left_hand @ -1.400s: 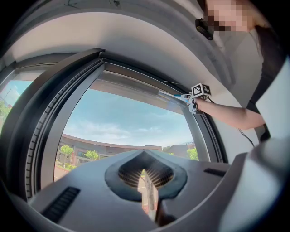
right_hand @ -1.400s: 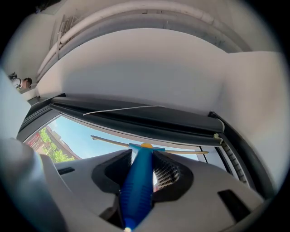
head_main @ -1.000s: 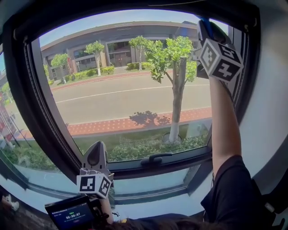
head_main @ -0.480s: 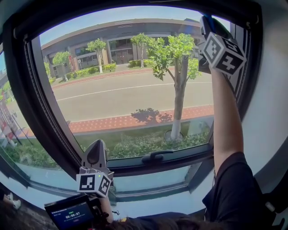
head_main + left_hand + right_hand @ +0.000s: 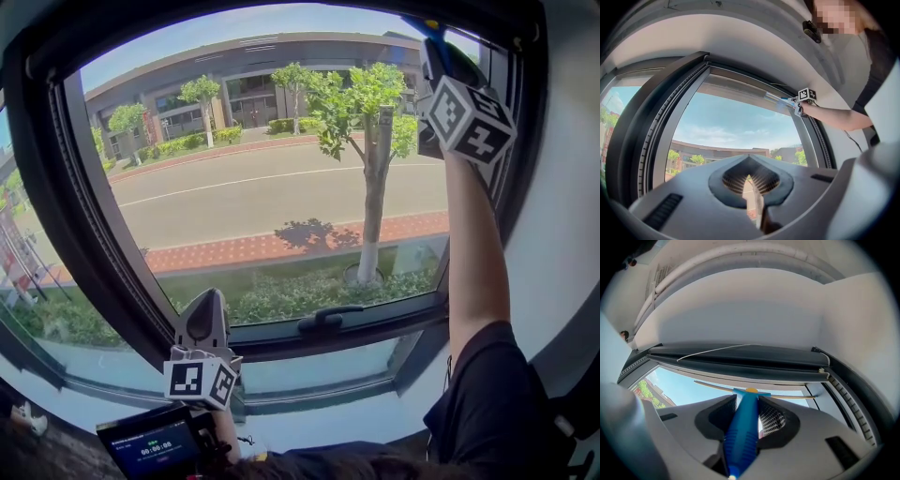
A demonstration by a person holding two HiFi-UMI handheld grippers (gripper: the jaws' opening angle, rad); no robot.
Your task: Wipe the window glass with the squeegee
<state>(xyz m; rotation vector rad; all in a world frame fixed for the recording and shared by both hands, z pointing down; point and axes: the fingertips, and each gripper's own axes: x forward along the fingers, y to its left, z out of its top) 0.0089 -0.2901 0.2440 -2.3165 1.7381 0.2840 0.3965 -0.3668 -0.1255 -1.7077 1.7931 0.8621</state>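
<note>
While the right claw (image 5: 750, 401) clamps the squeegee (image 5: 742, 434), its blade (image 5: 790, 397) seemingly touches glass (image 5: 281, 206).

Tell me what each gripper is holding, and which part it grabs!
The right gripper is shut on the squeegee, gripping it by its blue handle. The left gripper is shut with nothing in it.

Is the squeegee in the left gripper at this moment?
No: the squeegee has its blue handle clamped between the jaws of the right gripper, while the left gripper has its jaws together on nothing.
</note>
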